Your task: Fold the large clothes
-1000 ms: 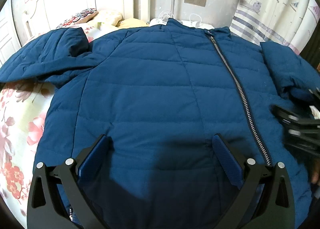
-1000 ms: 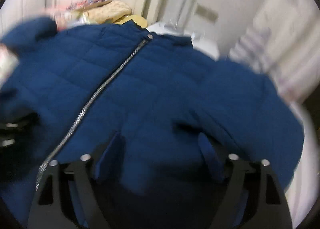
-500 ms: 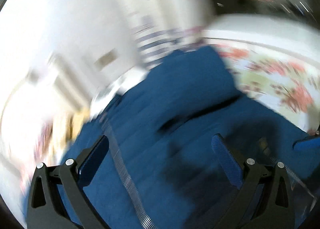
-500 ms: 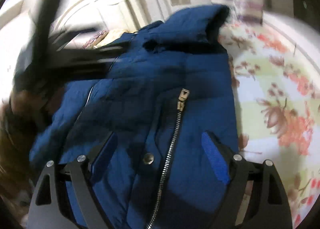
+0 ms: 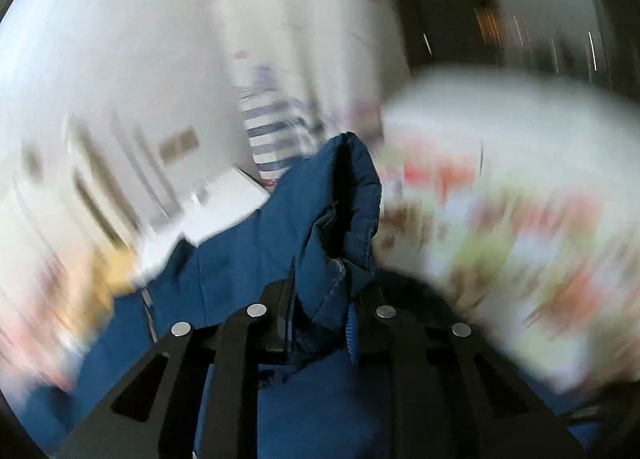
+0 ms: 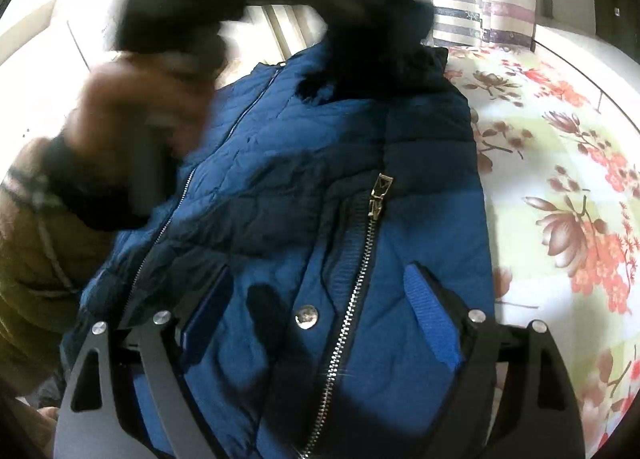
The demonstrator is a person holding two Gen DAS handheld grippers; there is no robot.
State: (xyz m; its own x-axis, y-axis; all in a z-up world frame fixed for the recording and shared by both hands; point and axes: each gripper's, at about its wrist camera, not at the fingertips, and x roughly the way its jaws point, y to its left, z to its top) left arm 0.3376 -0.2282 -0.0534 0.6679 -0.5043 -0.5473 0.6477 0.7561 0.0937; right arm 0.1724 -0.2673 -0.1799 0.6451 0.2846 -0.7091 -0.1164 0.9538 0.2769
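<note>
The left gripper (image 5: 320, 323), jaws just closed, pinches the jacket (image 6: 360, 259) sleeve (image 5: 340, 211) — a thin bite could slip mid-fold; the right gripper (image 6: 320, 311) hangs spread, empty, near the bed's (image 6: 560, 179) edge.

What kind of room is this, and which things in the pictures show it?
Most likely a bedroom at home. The blue padded jacket lies on a floral bedsheet spread over a bed, a striped patterned curtain hangs behind it, and blurred white panelling, perhaps a headboard, stands beyond.
</note>
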